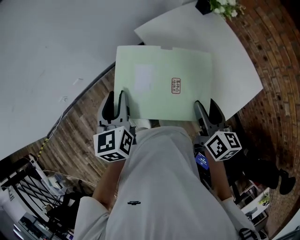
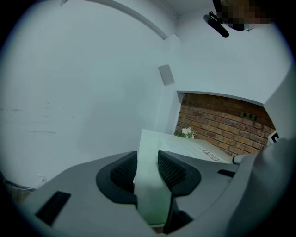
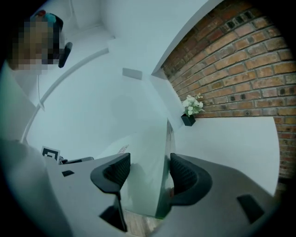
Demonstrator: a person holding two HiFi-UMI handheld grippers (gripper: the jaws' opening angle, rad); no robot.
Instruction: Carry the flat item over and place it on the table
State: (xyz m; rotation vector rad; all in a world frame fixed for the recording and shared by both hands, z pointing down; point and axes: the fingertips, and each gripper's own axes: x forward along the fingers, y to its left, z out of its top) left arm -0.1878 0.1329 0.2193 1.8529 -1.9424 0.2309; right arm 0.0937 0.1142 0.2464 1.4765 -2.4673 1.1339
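Observation:
The flat item (image 1: pixel 164 79) is a pale green board with a small red stamp (image 1: pixel 176 86). It is held level over the near part of a white table (image 1: pixel 234 61). My left gripper (image 1: pixel 116 101) grips it at the near left corner and my right gripper (image 1: pixel 206 107) at the near right corner. In the left gripper view the board (image 2: pixel 150 185) fills the gap of the left gripper (image 2: pixel 148 159), both pads on it. In the right gripper view the board (image 3: pixel 148 180) stands between the pads of the right gripper (image 3: pixel 150 162), its edge against the right-hand pad.
A small potted plant (image 1: pixel 225 7) stands at the table's far edge, by a brick wall (image 3: pixel 240 60). A curved white wall (image 1: pixel 47 56) runs on the left above a strip of wooden floor (image 1: pixel 79 122). Racks and clutter (image 1: pixel 28 187) sit low left.

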